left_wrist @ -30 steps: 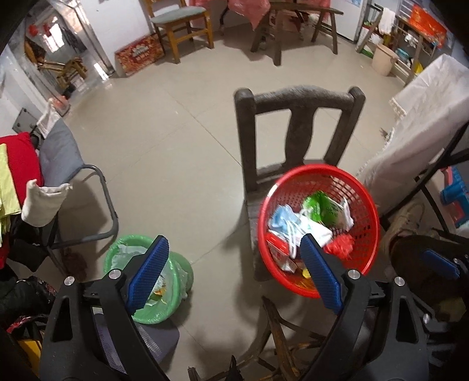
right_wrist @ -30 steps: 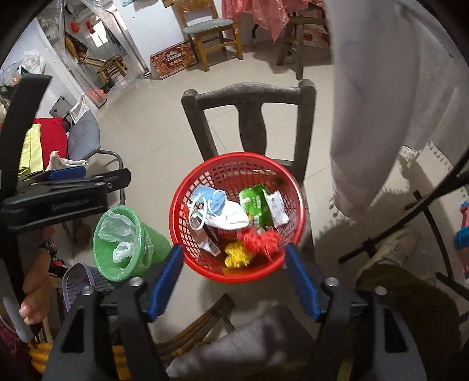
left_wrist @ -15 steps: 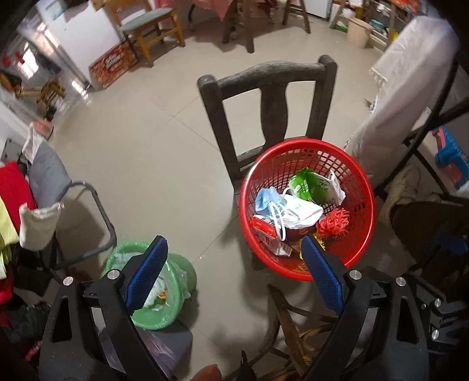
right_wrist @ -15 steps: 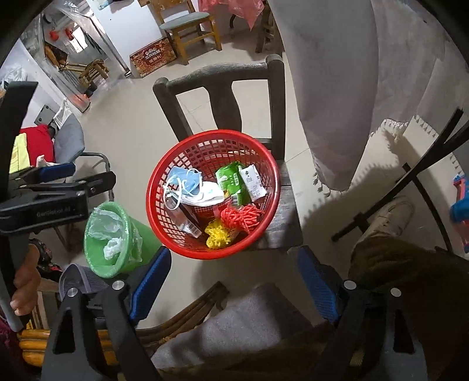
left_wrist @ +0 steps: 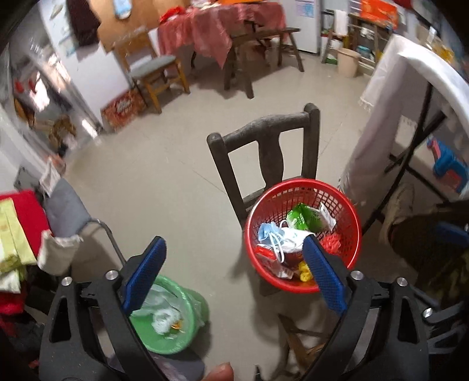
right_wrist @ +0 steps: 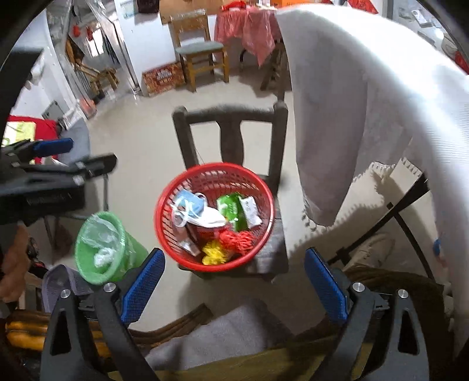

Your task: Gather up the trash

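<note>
A red mesh basket (left_wrist: pixel 348 211) (right_wrist: pixel 181 255) sits on a dark wooden chair (left_wrist: pixel 263 132) (right_wrist: pixel 231 117). It holds trash: a blue and white face mask (right_wrist: pixel 190 205), a green packet (right_wrist: pixel 231 209), a red net (right_wrist: pixel 237 239) and a yellow scrap (right_wrist: pixel 215 253). A green bin (left_wrist: pixel 176 340) (right_wrist: pixel 88 263) with a clear liner stands on the floor to its left. My left gripper (left_wrist: pixel 233 269) is open and empty, high above both. My right gripper (right_wrist: pixel 234 275) is open and empty, above the chair's front edge.
A white cloth (right_wrist: pixel 366 102) hangs over a black folding frame on the right. A grey folding chair with red and yellow clothes (left_wrist: pixel 29 222) stands on the left. A table with a red cloth (left_wrist: pixel 222 26) and a wooden chair (left_wrist: pixel 158 70) stand at the back.
Both grippers have drawn back and tilted up, so more of the room shows and the basket sits lower in both views. Both stay open and empty.
</note>
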The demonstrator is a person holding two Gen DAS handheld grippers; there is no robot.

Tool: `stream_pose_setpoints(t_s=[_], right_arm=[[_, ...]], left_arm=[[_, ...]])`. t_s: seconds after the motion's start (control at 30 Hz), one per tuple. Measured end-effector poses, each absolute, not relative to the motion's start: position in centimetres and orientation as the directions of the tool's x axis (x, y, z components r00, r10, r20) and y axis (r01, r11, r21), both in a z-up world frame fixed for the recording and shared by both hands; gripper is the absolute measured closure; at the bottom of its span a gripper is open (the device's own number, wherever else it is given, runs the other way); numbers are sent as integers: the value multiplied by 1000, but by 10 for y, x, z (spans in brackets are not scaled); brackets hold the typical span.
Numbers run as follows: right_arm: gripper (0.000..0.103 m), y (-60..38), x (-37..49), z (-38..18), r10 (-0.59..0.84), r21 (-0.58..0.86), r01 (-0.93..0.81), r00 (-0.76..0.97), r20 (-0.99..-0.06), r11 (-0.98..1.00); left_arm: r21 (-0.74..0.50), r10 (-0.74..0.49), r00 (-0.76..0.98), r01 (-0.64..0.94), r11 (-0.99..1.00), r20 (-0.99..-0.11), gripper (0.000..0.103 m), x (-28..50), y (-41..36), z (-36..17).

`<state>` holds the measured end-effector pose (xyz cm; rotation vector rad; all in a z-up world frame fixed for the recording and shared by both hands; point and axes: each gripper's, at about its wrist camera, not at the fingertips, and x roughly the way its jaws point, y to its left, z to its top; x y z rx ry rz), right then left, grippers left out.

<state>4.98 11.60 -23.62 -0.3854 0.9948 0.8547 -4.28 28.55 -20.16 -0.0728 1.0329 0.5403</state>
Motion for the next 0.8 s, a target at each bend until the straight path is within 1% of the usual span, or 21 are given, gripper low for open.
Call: stream_pose_setpoints(t_s=[0.07,0.13,0.2,0.27,0.3,0.43,0.53,0.63,0.8], right_arm=[[6,112,44,-232,458,81,-774,283,-843,628],[6,111,40,-232,452,63,-771,303,-839,633],[6,109,39,-232,443,49,-762,322,-837,646],[6,106,40,-231,453,56,-751,334,-826,657],[6,106,41,-231,456,60,-748,338,-823,661],[6,108,43,-239,445,73,-744,315,-838,664],[6,117,47,-251,411,75,-747,276,-869,661],[6,128,51,-263,375,76,-753,235,-897,654],[6,149,61,-279,327,96,-757,161,-931,647]], left_arm=[[220,397,398,-421,880,-827,9,-44,279,-203],[216,375,400,-388,896,-836,9,-42,276,-206],[178,338,419,-375,910,-843,8,-44,279,-206],[122,260,424,-325,938,-867,7,-41,281,-213],[118,251,418,-320,940,-873,7,-40,282,-217],[151,268,381,-310,939,-885,7,-31,284,-235],[166,276,374,-300,939,-885,7,-30,283,-244],[187,280,330,-287,940,-901,7,-27,283,-259],[178,264,293,-288,941,-919,7,-26,285,-270]])
